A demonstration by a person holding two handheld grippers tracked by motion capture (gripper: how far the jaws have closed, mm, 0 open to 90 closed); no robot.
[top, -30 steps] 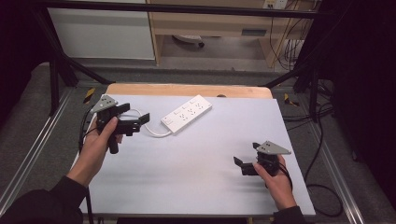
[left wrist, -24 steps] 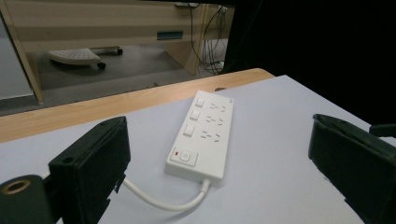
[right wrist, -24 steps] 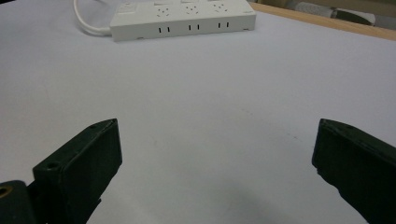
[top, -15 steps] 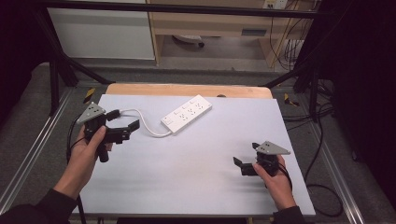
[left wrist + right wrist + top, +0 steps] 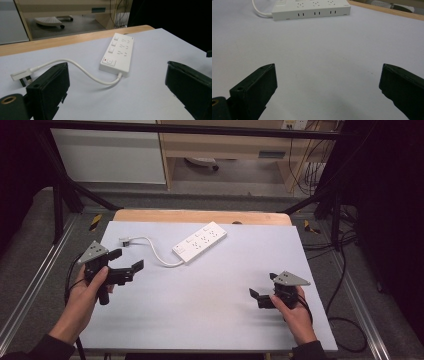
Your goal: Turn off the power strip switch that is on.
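Left tool (image 5: 124, 263) drawn back off power strip (image 5: 200, 241); lilac table (image 5: 210, 310).

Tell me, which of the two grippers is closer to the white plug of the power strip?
The left gripper. The plug lies just beyond its open jaws, while the right gripper sits far across the table.

White cabinet (image 5: 110, 155) and wooden shelf unit (image 5: 235, 145) beyond the table (image 5: 210, 315); cables (image 5: 305, 165) alongside.
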